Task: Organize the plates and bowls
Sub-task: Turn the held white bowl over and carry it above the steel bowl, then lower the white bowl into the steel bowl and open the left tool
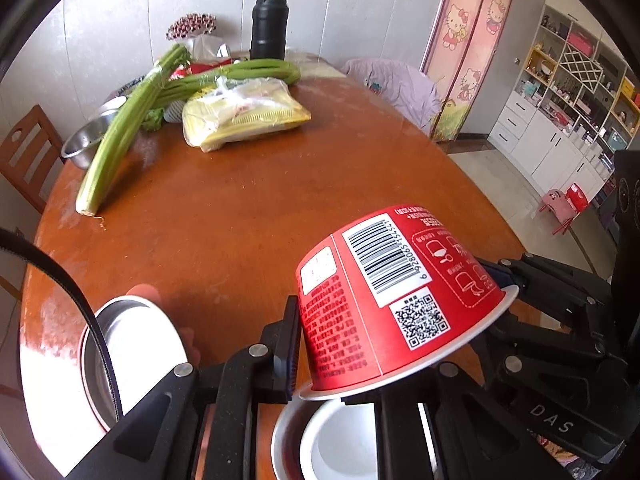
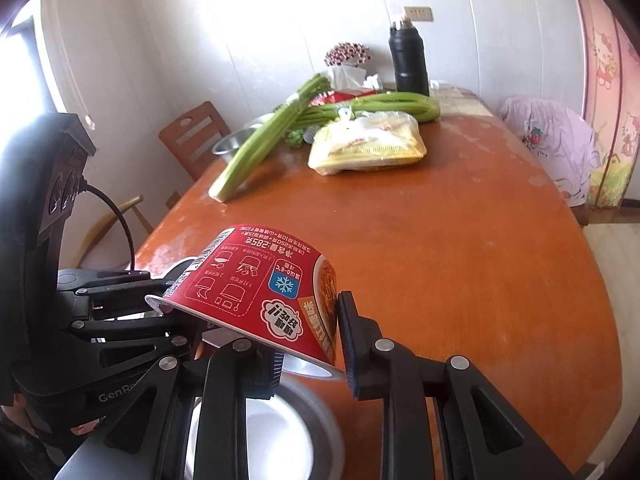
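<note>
A red paper bowl [image 1: 384, 304] with a barcode is held upside down and tilted above the brown table [image 1: 280, 184]. My left gripper [image 1: 344, 360] is shut on the bowl's rim, one finger [image 1: 286, 344] outside its wall. My right gripper [image 2: 308, 340] is also closed around the same red bowl [image 2: 264, 280], one finger [image 2: 352, 344] against its right side. Below the bowl stands a steel bowl with a white bowl inside [image 1: 340, 440], also in the right wrist view [image 2: 260, 440]. Another steel bowl with a white dish [image 1: 132, 356] sits at the left.
At the far end lie celery stalks [image 1: 128, 120], a bag of noodles [image 1: 244, 116], a steel basin [image 1: 92, 136], a black thermos [image 1: 269, 28] and a tissue box. Wooden chairs [image 1: 24, 152] stand left, a cloth-covered chair [image 1: 396, 84] right.
</note>
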The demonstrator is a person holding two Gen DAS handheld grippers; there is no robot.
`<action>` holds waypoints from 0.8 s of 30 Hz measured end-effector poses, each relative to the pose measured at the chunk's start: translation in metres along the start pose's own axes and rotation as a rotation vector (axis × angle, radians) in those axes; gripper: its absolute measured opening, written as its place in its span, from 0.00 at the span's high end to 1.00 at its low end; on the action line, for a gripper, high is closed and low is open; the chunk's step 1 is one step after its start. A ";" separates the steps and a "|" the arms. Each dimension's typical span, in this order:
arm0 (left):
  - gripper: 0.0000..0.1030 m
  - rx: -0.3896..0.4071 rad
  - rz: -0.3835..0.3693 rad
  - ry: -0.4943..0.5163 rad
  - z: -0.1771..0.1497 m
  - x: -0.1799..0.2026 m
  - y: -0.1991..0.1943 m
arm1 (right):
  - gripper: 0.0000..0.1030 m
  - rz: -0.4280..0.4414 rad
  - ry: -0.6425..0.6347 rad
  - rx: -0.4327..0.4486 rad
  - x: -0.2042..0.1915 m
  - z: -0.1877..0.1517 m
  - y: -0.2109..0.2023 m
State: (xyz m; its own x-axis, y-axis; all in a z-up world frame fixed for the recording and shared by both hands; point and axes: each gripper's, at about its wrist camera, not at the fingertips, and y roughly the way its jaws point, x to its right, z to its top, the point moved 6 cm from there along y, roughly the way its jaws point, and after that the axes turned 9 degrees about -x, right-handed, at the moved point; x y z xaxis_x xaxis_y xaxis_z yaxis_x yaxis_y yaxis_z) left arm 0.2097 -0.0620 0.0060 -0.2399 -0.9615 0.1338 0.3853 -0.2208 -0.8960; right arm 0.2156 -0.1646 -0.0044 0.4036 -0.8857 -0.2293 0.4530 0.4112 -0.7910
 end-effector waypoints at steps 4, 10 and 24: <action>0.86 0.028 -0.001 0.011 -0.023 0.006 -0.023 | 0.75 0.000 -0.010 0.016 -0.015 -0.014 -0.020; 0.86 0.057 0.008 0.016 -0.062 0.012 -0.049 | 0.75 -0.008 -0.043 0.038 -0.044 -0.041 -0.044; 0.85 0.028 0.002 0.008 -0.134 0.017 -0.054 | 0.74 -0.014 -0.092 -0.033 -0.078 -0.111 -0.053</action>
State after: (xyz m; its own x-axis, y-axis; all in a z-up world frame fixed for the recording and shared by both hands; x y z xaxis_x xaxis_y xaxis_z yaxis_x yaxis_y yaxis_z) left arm 0.0650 -0.0445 -0.0004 -0.2458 -0.9607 0.1288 0.4107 -0.2235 -0.8840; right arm 0.0718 -0.1411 -0.0070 0.4697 -0.8670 -0.1663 0.4335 0.3906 -0.8121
